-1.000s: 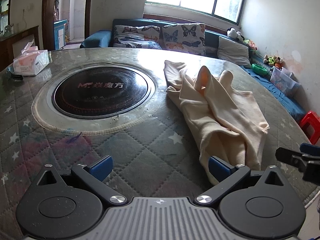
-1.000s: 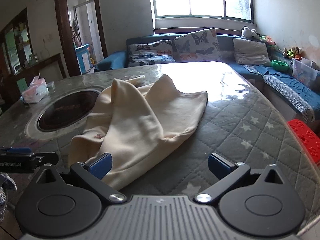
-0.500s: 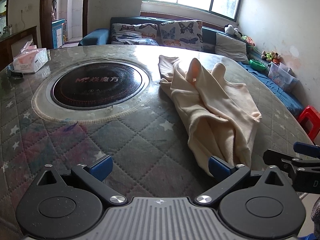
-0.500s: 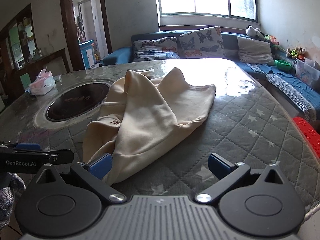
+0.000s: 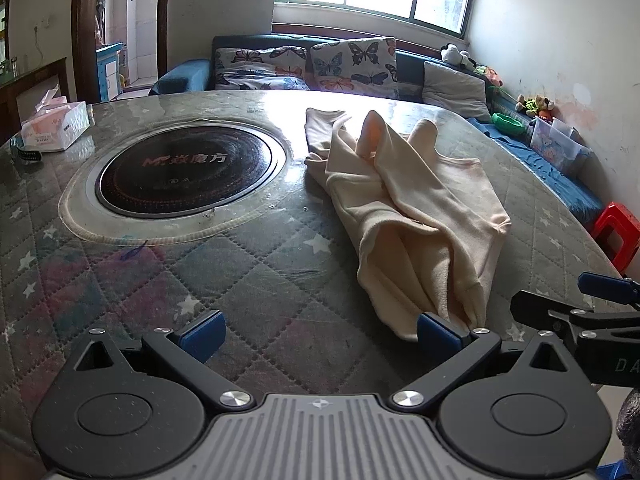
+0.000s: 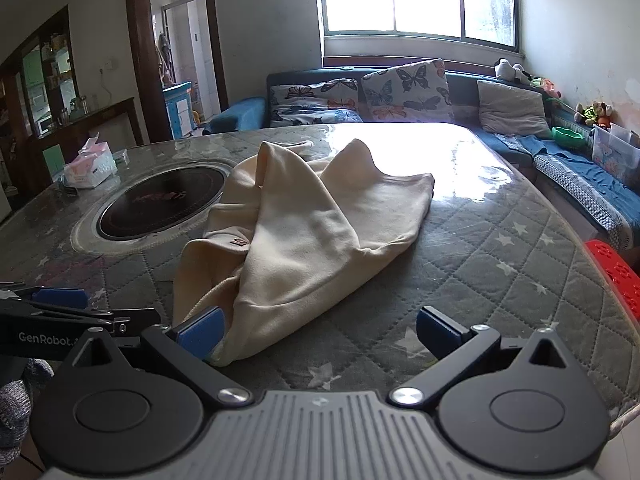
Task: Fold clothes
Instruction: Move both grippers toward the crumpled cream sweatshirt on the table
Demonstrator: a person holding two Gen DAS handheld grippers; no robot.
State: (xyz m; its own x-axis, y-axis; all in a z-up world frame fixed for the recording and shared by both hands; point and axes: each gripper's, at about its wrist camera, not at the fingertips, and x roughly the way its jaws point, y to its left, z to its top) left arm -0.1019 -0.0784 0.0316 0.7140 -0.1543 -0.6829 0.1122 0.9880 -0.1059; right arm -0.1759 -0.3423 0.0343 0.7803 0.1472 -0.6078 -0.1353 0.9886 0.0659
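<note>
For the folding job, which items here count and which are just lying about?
In the job:
- cream garment, crumpled on the table
- left tongs, open
- right tongs, open

Lying about:
- tissue box
- round cooktop
- butterfly cushions
- red stool

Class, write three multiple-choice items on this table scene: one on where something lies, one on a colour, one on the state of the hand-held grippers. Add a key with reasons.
1. Where does the tissue box sit?
A. on the sofa
B. at the table's far left edge
C. on the garment

2. What colour is the garment?
A. cream
B. navy
C. red

3. How do the left hand-held gripper and right hand-held gripper stand?
A. both shut on the garment
B. one shut, one open
C. both open

Key: B, it sits left of the round black cooktop; A, the fabric is pale cream; C, each pair of blue pads stands wide apart, gripping nothing.
</note>
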